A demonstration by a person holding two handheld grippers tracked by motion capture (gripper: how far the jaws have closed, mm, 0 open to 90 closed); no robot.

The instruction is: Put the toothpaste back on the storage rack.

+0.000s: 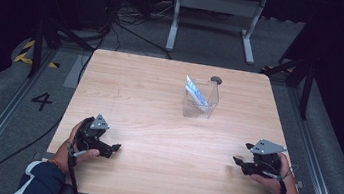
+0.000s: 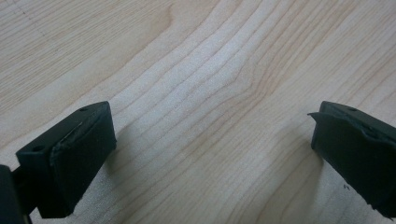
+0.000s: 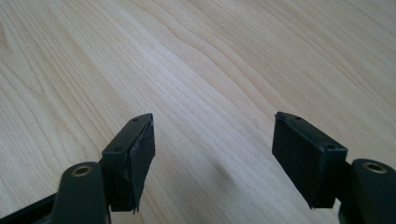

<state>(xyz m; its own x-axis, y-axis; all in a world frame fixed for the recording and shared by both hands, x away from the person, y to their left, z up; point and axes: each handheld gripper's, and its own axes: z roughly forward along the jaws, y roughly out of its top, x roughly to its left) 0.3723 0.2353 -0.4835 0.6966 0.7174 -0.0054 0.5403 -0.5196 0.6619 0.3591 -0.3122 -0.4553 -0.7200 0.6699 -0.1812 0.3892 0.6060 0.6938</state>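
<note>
Dark floor with trailing cables and a white frame surrounds your pale wooden table (image 1: 149,104). Toward its far right side stands a clear plastic box (image 1: 201,100), upright, with a blue-and-white packet (image 1: 195,90) leaning inside it. Your left gripper (image 1: 114,148) rests low at the near left edge, jaws spread wide over bare wood, nothing between them. Your right gripper (image 1: 236,161) sits at the near right edge, jaws also spread and empty, tips pointing inward. Both are well apart from the box.
</note>
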